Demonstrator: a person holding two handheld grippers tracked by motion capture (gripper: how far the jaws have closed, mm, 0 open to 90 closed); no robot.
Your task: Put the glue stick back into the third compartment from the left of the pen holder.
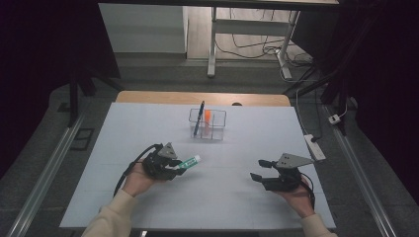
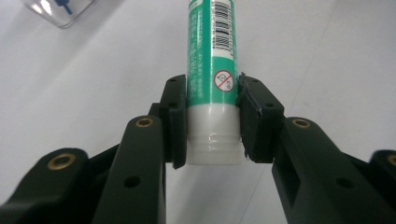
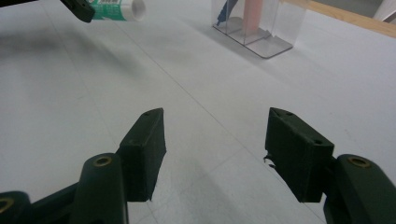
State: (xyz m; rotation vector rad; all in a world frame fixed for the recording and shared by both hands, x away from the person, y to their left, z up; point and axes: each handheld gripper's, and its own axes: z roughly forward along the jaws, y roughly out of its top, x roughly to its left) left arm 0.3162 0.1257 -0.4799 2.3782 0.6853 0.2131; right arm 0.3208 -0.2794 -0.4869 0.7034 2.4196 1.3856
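Left gripper point(image 1: 174, 167) clamps the green glue stick point(image 1: 189, 161)
Near the clear organiser point(image 1: 207, 124); right gripper point(image 1: 261, 169) gapes empty

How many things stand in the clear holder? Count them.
2: a dark pen in the holder's left part, leaning, and an orange item upright beside it. Others may be hidden.

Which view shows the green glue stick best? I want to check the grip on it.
The left gripper view: the glue stick is close, clamped between both fingers near its white end. The high view shows it small; the right gripper view catches one end at the top edge.
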